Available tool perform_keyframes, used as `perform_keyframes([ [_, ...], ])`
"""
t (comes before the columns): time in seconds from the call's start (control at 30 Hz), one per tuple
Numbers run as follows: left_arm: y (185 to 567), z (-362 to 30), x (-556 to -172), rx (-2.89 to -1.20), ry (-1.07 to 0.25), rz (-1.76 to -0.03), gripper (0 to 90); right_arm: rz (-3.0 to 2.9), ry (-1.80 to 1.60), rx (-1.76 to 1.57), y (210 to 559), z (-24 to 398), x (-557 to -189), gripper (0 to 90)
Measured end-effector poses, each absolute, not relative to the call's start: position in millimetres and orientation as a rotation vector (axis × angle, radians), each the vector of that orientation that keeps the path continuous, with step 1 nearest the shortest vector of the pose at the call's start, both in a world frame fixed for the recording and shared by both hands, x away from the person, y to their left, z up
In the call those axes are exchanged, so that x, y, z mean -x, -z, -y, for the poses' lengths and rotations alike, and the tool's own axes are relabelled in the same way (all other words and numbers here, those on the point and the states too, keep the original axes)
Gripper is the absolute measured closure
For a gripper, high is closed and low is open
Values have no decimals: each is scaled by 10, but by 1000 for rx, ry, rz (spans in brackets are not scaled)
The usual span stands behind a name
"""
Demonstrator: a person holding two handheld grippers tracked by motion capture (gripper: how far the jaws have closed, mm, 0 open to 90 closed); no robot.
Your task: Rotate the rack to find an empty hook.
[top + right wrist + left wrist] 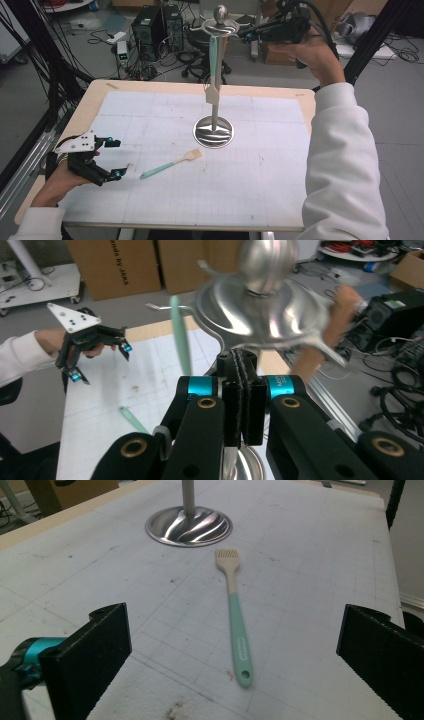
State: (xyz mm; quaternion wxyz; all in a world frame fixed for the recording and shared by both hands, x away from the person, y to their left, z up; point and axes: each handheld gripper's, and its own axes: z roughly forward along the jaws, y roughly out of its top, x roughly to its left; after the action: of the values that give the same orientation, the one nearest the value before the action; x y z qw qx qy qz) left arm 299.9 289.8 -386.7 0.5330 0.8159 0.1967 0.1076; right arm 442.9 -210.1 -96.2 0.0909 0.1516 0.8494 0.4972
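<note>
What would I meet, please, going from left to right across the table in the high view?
Left claw → brush lying on the mat → stand's round base → person's white sleeve.

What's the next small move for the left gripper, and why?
Probably ease the left gripper forward and down over the brush on the mat, then close. Its jaws are open with the teal handle lying flat between and ahead of them, untouched. One utensil already hangs on the stand, and the right gripper, jaws shut, is up by the stand's top.
</note>
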Motion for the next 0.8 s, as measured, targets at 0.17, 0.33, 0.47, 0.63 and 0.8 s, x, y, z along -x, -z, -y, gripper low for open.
perform_keyframes([
  [0.17,3862,-2904,-2997,-1942,-256,-469,17,-2537,-1489,-421,961,1975,-4408,893],
  [0.33,3859,-2901,-2991,-1943,-255,-466,17,-2556,-1494,-391,958,1872,-4400,893],
  [0.47,3856,-2908,-2992,-1940,-257,-466,17,-2563,-1500,-377,960,1812,-4396,893],
  [0.63,3856,-2905,-2990,-1943,-258,-464,17,-2560,-1504,-367,949,1796,-4379,893],
  [0.8,3854,-2905,-2989,-1939,-259,-465,17,-2569,-1509,-355,980,1821,-4343,886],
])
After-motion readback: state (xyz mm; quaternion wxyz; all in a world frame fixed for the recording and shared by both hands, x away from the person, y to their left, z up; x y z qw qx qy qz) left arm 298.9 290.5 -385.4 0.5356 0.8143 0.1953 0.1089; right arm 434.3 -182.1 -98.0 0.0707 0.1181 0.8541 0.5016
